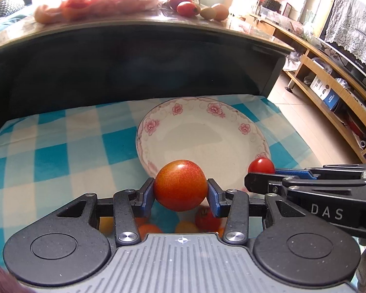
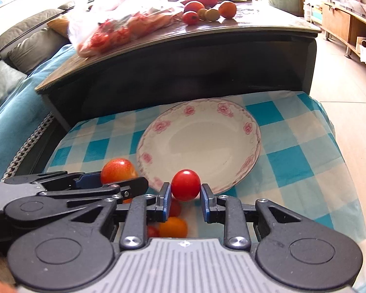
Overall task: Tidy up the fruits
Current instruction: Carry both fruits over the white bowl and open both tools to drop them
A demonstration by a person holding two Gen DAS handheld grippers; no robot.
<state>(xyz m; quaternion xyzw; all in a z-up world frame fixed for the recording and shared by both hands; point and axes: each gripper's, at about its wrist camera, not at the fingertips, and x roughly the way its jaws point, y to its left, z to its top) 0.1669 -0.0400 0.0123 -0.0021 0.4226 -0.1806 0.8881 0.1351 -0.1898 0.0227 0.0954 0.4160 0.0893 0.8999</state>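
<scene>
Right now my left gripper (image 1: 180, 190) is clamped on a large orange-red speckled tomato (image 1: 180, 185), its blue pads pressing both sides, held above the near rim of the flowered plate (image 1: 202, 131). My right gripper (image 2: 185, 193) is clamped on a small red cherry tomato (image 2: 185, 184), also just over the plate's near edge. The 2 grippers sit side by side, close together, both angled down toward the plate.

The plate (image 2: 207, 144) is white with pink blossoms round its rim and lies on a blue-and-cream checked cloth (image 2: 292, 151). Beneath the grippers, on the cloth in front of the plate, more fruit waits: an orange cherry tomato (image 2: 173, 227) and some red ones partly hidden by the fingers.

Behind the cloth stands a dark table (image 2: 183, 56) with a glossy top; on it lie a plastic bag of red fruit (image 2: 114, 26) and several loose tomatoes (image 2: 192, 12).
</scene>
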